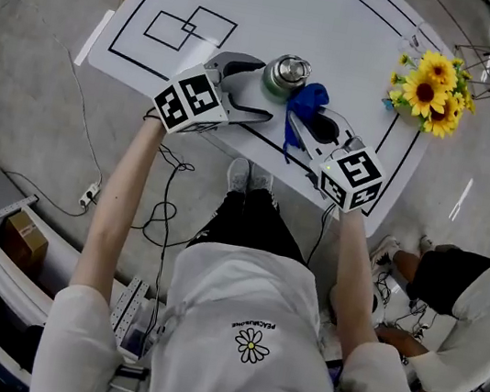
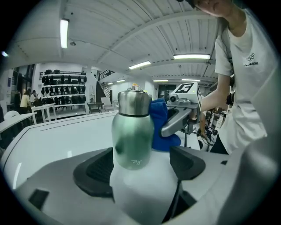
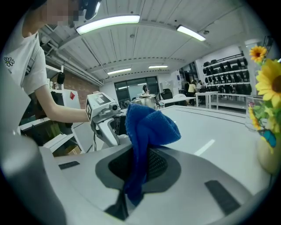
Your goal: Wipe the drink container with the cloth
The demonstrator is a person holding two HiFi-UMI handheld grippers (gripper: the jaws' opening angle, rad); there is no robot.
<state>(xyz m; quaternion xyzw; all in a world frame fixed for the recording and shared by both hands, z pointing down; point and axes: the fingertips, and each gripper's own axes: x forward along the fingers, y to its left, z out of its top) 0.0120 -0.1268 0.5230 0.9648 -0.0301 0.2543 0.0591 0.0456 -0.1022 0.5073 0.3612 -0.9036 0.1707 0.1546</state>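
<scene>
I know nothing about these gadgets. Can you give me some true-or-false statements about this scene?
The right gripper pinches a blue terry cloth. True.
The green metal bottle with a steel lid lies on its side. False: it stands upright on the white table.
The left gripper is clamped shut, empty. False: its jaws are apart, with the bottle between them.
Yellow sunflowers sit on the table's right side. True.
</scene>
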